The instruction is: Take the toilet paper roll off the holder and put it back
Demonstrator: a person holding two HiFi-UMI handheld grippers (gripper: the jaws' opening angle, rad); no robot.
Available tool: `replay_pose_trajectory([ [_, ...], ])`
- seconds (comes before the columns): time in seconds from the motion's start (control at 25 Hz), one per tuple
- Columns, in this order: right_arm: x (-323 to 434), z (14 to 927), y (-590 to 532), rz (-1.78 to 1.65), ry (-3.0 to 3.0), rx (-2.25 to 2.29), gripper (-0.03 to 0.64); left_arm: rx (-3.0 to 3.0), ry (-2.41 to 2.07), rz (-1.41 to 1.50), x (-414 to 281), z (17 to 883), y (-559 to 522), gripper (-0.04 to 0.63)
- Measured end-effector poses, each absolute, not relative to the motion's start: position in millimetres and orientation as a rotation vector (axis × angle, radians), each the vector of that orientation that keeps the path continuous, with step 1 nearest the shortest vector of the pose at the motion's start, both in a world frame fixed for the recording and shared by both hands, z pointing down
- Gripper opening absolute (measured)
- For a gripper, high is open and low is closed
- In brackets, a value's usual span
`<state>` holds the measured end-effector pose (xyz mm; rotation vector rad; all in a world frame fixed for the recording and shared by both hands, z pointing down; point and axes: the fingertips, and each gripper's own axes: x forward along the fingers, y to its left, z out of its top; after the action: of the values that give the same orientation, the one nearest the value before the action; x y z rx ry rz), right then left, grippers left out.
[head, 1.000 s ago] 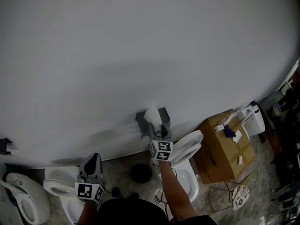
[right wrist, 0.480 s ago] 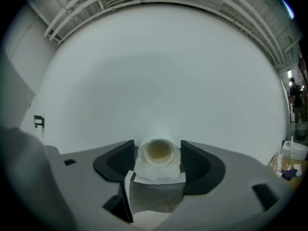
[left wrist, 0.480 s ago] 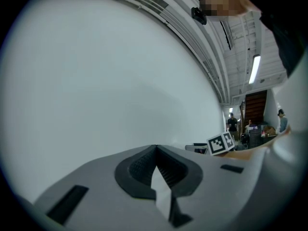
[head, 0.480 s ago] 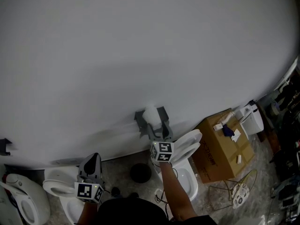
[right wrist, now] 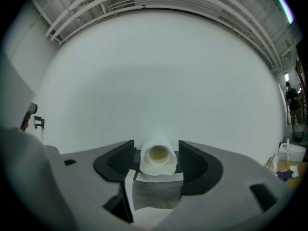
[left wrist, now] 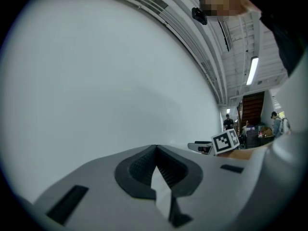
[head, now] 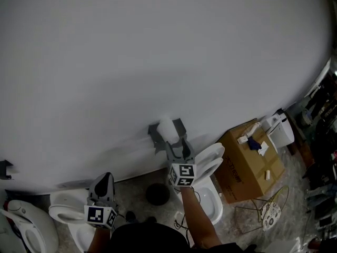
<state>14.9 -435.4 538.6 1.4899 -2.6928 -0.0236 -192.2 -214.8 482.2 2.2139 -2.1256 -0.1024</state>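
Right gripper (right wrist: 156, 152) has its jaws apart, one on each side of the toilet paper roll (right wrist: 157, 157). There is a little gap on both sides, so it is not squeezing the roll. The end of the roll faces the right gripper view, and the hole of the brown tube shows in the middle. In the head view the roll sits in the grey holder (head: 154, 136) on the big white wall (head: 158, 46), between the holder's two side bits. Below the holder stands a white toilet (head: 208, 165) with its lid up. Next to it is a brown cardboard box (head: 247, 167) with small things on top. A round black thing (head: 158, 194) lies on the floor. Left gripper (left wrist: 155, 150) is down low, well apart from the roll, near another white toilet (head: 66, 211). Its jaws are closed tight with nothing in them
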Motion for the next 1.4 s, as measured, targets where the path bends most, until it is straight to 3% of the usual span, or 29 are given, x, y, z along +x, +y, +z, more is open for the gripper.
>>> replay_pose_trajectory([
  [0.2, 19, 533, -419, -0.048, -2.684, 1.493, 0.274, 2.223, -2.116, -0.103, -191, 480, -213, 0.003],
  [0.56, 25, 517, -382, -0.069, -2.703, 1.524, 0.112, 2.249, -2.093, -0.115, -185, 478, -212, 0.003],
  [0.84, 35, 494, -346, -0.151, -2.75, 1.527, 0.038, 2.273, -2.087, -0.125, -182, 475, -209, 0.003],
  [1.4, 90, 478, -289, -0.133, -2.731, 1.707, 0.005, 2.292, -2.077, -0.111, -178, 471, -203, 0.003],
])
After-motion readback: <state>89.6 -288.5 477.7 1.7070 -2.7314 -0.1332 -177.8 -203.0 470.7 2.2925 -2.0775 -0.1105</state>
